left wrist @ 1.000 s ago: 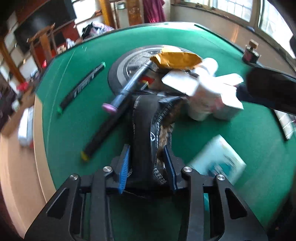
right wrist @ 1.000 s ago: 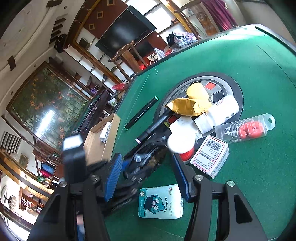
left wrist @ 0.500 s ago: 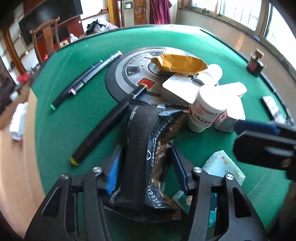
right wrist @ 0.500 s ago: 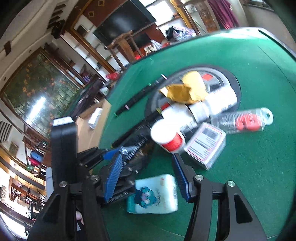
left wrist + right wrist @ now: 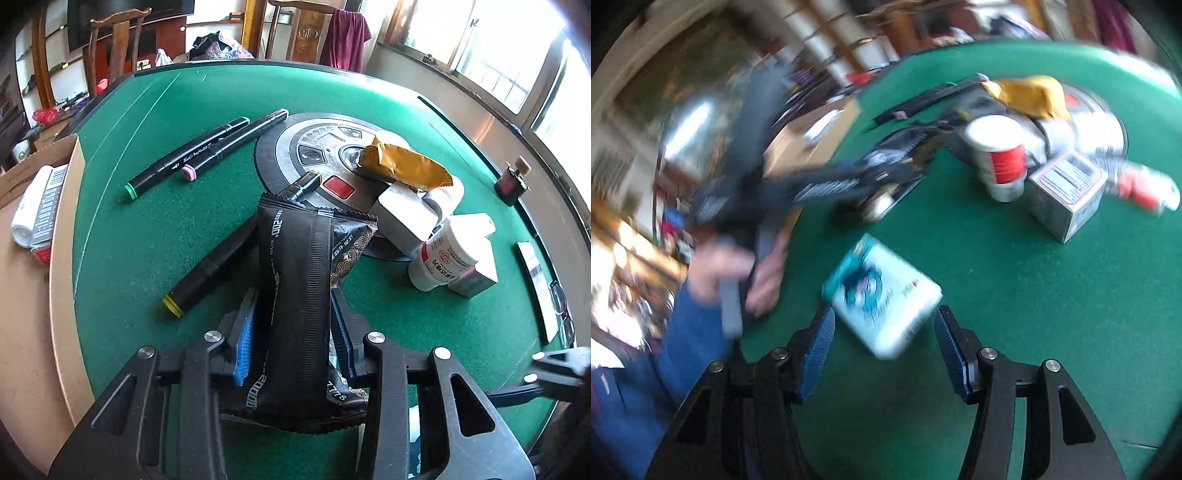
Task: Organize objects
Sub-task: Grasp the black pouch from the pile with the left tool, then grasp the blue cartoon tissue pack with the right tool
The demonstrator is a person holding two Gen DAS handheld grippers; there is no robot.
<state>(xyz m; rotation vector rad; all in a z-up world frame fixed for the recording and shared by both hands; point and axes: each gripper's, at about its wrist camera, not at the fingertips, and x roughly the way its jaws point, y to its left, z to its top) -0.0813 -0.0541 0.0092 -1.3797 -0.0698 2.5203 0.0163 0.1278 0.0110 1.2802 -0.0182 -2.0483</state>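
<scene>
Left gripper (image 5: 291, 332): jaws have just closed in, ribbed blue pads pinching a glossy black crinkle-edged foil pouch (image 5: 295, 280) that stands up off the green felt table (image 5: 155, 229), just in front of the round grey console (image 5: 325, 147). Right gripper (image 5: 882, 350): jaws apart, empty, hovering over a soft white-teal tissue pack (image 5: 882, 291) lying flat on the felt, nearer the camera than the console.

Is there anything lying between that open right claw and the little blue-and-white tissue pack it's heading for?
Nothing visible. The tissue pack lies on bare green felt directly ahead of the right claw, its near corner already between the open fingertips.
</scene>
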